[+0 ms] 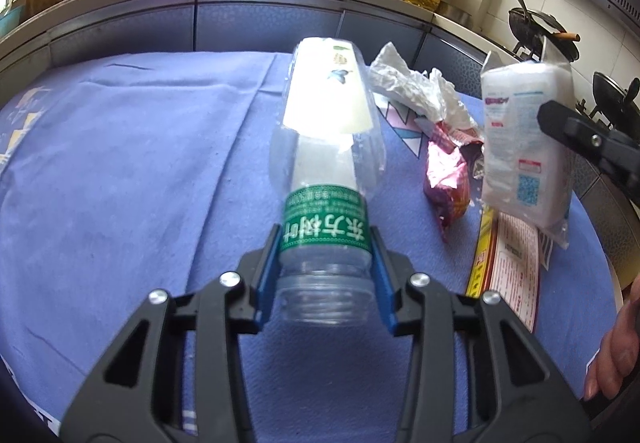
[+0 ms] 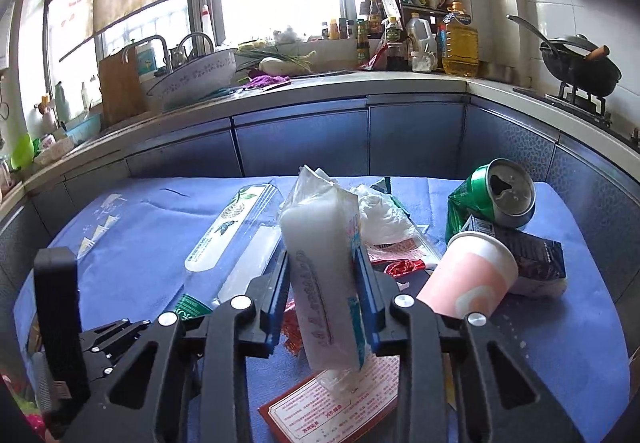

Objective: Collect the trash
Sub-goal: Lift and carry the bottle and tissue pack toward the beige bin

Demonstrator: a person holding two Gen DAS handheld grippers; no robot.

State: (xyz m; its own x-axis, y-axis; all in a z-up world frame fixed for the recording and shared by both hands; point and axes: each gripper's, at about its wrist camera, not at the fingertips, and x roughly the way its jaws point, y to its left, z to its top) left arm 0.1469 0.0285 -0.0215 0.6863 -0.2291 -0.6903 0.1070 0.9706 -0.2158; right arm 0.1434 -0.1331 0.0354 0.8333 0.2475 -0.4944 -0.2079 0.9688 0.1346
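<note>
Left wrist view: a clear plastic bottle [image 1: 328,147] is clamped at its neck, on the green label band, between the blue pads of the left gripper [image 1: 326,263]. The bottle is uncapped, its threaded mouth turned toward the camera, and no liquid is seen inside it. Its body stretches forward beyond the fingers [image 1: 267,275] over the blue cloth [image 1: 140,163] covering the desk. Ahead and to the right of these fingers, a crumpled white tissue [image 1: 416,87] and a shiny red wrapper [image 1: 448,183] are lying on the cloth.

In the right wrist view, a white tissue pack [image 2: 326,275] is held upright between the fingers [image 2: 366,295] of the right gripper [image 2: 322,295], which are closed against its sides. Below the pack, a red-bordered printed leaflet [image 2: 340,407] lies flat on the cloth. To the right of these fingers, a pink paper cup [image 2: 468,279] is tipped on its side, its open mouth resting against a dark carton [image 2: 536,255]. A green drink can [image 2: 496,199], opened at the top and dented, is leaning on the carton beyond the cup. Whether anything is left in the cup or the can cannot be told.
</note>
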